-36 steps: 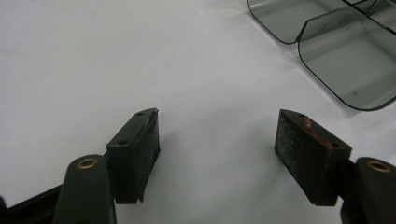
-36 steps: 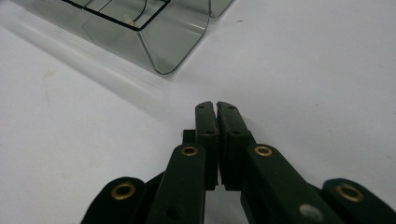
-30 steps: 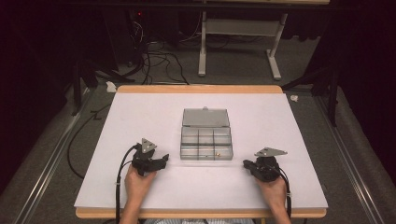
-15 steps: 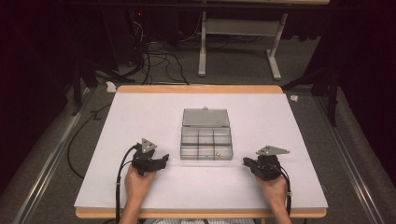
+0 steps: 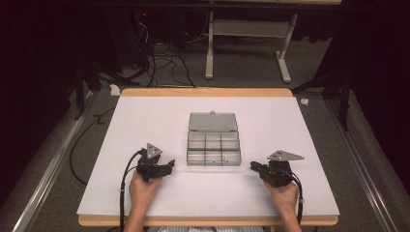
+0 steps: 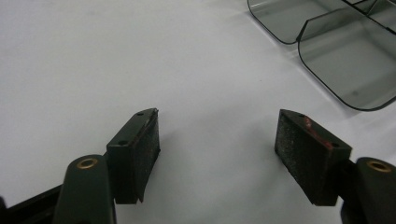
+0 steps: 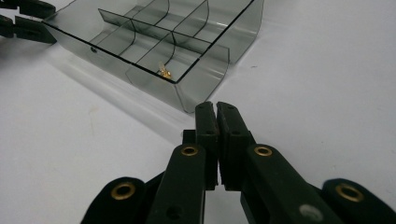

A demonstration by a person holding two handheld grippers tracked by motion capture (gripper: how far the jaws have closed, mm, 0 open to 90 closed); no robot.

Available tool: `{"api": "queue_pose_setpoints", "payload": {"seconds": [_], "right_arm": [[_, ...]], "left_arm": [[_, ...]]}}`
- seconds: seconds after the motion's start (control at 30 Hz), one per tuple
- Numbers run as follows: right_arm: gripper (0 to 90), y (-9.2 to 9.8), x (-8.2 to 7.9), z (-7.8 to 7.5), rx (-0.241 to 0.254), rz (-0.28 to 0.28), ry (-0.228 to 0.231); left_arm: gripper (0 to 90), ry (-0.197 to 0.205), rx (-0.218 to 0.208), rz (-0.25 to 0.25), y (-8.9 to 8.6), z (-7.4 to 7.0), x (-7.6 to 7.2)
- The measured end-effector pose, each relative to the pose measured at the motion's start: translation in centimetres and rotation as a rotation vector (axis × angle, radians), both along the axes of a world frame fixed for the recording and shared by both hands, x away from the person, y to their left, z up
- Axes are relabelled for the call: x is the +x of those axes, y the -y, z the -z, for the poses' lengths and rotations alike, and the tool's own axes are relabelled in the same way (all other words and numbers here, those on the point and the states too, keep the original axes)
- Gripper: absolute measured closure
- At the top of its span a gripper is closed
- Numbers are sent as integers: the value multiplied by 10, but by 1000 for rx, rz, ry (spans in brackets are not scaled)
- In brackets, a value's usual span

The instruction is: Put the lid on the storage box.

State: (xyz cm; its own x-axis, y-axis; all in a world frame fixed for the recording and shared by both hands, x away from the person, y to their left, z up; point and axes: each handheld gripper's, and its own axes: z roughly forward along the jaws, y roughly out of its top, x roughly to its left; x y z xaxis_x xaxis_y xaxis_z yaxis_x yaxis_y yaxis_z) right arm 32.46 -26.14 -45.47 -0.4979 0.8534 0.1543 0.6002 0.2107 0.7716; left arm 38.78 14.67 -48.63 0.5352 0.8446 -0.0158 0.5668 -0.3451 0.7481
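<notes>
Room: dark, black-curtained on both sides; grey carpeted floor (image 5: pixel 58 159) with loose cables (image 5: pixel 159 58) and a white frame stand (image 5: pixel 246 43) beyond the far edge of the table.

Surface: wooden-edged table (image 5: pixel 208 92) covered by a white sheet (image 5: pixel 145 125); sheet bare apart from one item and the two tools.

Item: clear grey compartment box (image 5: pixel 213 145), centre of sheet, lid (image 5: pixel 212 122) open and lying back toward the far side; tray divided into six cells, two rows of three; from the left gripper view its rounded near corner (image 6: pixel 345 60) sits ahead and to the right; from the right gripper view the tray (image 7: pixel 159 42) lies just ahead.

Small part: one brass-coloured piece (image 7: pixel 164 72) in the near right corner cell, also a speck from the high view (image 5: pixel 225 158); other cells look empty, as far as can be told.

Left gripper (image 5: pixel 167 168): resting on the sheet just left of the box, apart from it; jaws wide apart, nothing between the pads (image 6: pixel 144 149).

Right gripper (image 5: pixel 255 166): resting on the sheet just right of the box, apart from it; jaws pressed together, empty (image 7: pixel 217 116).

Progress, judged: box opened, one part in place or awaiting removal; cannot tell which; neither tool engaged, so either the start or a pause; handling the part and shutting the lid appear left.
</notes>
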Motion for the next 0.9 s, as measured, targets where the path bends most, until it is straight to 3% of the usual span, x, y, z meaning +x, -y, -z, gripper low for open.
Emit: {"api": "queue_pose_setpoints", "payload": {"seconds": [0.27, 0.9], "right_arm": [[891, 0, 2, -6, 37, -5, 30], [891, -14, 14, -24, 36, -58, 68]], "left_arm": [[309, 2, -1, 0, 0, 0, 0], [309, 1, -2, 0, 0, 0, 0]]}}
